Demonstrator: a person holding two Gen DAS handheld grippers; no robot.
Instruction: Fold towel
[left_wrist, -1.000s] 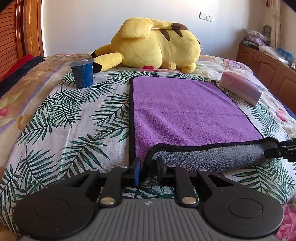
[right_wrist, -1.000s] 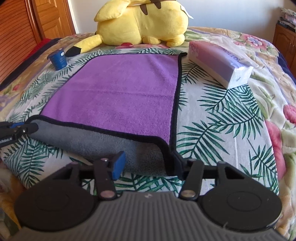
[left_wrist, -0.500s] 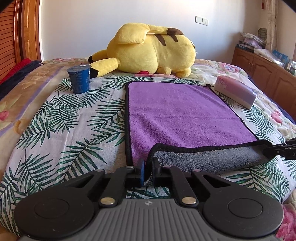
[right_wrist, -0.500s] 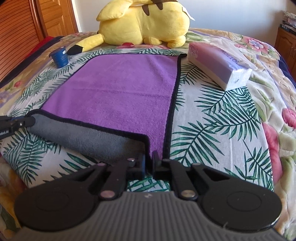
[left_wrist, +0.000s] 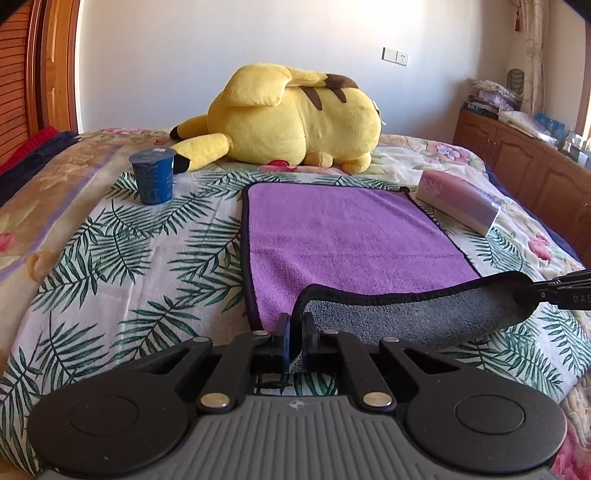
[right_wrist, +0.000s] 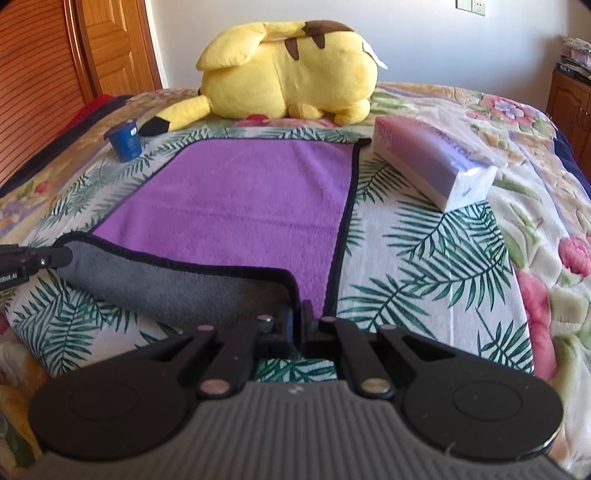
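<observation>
Since a second ago the right gripper (right_wrist: 297, 319) has gone from spread wide to pinched on the towel's near corner, and the near hem has lifted a little higher off the bed.

Left wrist view: the left gripper (left_wrist: 294, 334) is clamped on the near left corner of the towel (left_wrist: 343, 236), its fingers pressed together with the black hem between them. The towel lies flat on the leaf-print bedspread (left_wrist: 110, 266), purple side up, while the near edge is raised and rolled back to show its grey underside. At the right edge of this view the other gripper's tip holds the far end of that raised hem. A blue cup (left_wrist: 152, 181) stands upright well to the left of the towel. A yellow plush toy (left_wrist: 291, 118) lies across the bed beyond the towel's far edge, and a pink tissue pack (left_wrist: 458, 201) sits just beside the far right corner.

Right wrist view: the fingers are closed on the near right corner, grey underside trailing off to the left. The tissue pack lies close along the towel's right side; the cup and the plush toy sit beyond the far edge, the toy directly across the line of the fold.
</observation>
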